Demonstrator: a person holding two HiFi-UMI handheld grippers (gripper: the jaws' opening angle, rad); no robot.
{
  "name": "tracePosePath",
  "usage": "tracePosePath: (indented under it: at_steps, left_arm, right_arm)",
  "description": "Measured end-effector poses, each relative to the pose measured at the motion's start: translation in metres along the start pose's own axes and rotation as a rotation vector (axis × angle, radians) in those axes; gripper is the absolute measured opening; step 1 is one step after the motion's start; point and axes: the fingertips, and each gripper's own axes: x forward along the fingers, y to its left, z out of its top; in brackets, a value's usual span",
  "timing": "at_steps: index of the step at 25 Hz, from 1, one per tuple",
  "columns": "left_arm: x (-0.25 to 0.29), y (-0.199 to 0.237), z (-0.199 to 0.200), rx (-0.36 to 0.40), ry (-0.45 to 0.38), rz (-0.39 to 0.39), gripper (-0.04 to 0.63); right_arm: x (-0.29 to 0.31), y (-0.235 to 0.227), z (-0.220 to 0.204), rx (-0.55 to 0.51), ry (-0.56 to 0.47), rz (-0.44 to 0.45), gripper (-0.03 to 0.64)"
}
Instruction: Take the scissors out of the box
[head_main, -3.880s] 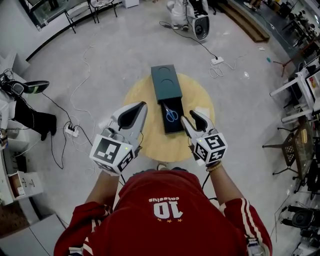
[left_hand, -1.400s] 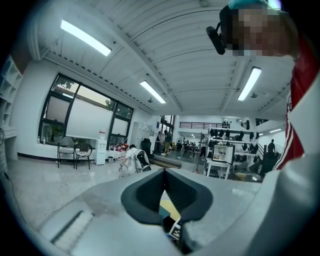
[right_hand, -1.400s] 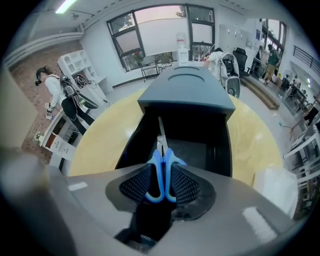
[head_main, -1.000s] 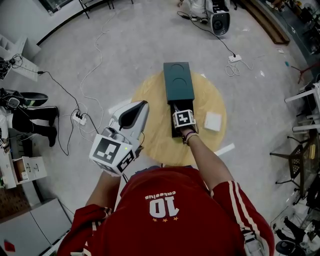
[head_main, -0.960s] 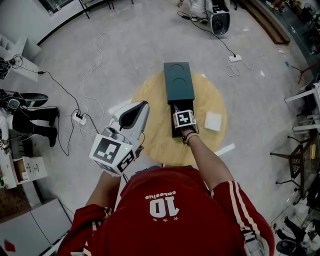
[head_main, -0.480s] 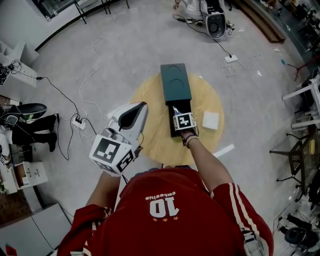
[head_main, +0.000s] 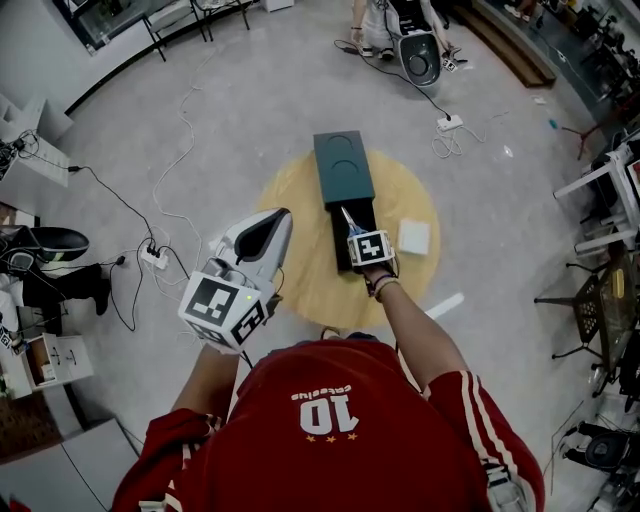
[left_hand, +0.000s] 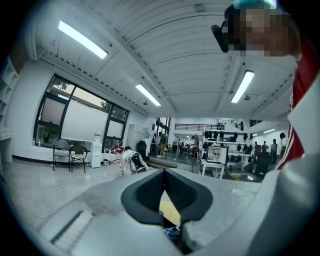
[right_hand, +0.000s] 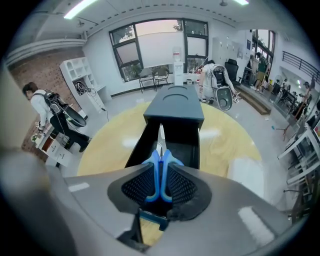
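Scissors (right_hand: 160, 141) with blue handles are clamped by those handles between the right gripper (right_hand: 161, 172) pads, blades pointing over the pulled-out tray (right_hand: 189, 146) of the dark green box (right_hand: 175, 107) on the round table (right_hand: 107, 137). The left gripper (left_hand: 164, 172) hangs closed and empty near the table's left edge.

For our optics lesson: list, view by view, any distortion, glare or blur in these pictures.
Head view: fisheye curves the room around the round table. Left gripper view: ceiling lights blown out white, corners dark. Right gripper view: scissors sharp, glare patches on the table.
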Motion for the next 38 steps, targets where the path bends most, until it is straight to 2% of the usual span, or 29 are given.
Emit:
tracePosePath:
  at_steps: [7,13,21,25,32,38]
  left_arm:
    - [-0.014,-0.005,0.006,0.011,-0.017,-0.012,0.003]
    - [-0.024,-0.018,0.005,0.016,-0.023,-0.038,0.003]
    - [-0.039,-0.032,0.002,0.021,-0.023,-0.065,0.003]
    - [-0.046,-0.039,0.002,0.024,-0.032,-0.073,0.003]
    - [-0.067,-0.056,-0.005,0.026,-0.033,-0.090,0.003]
    - [-0.093,-0.071,-0.003,0.026,-0.051,-0.099,0.003]
  right_arm:
    - [-0.040,-0.007,0.004,0.015,-0.092,-0.034,0.086]
    - [-0.100,0.000,0.020,0.023,-0.244,-0.007,0.086]
    - [-0.190,0.032,0.054,0.034,-0.510,0.054,0.086]
    - [-0.240,0.054,0.063,-0.011,-0.625,0.061,0.086]
    - [-0.323,0.091,0.062,-0.034,-0.825,0.075,0.086]
    - [-0.372,0.117,0.045,-0.064,-0.920,0.048,0.086]
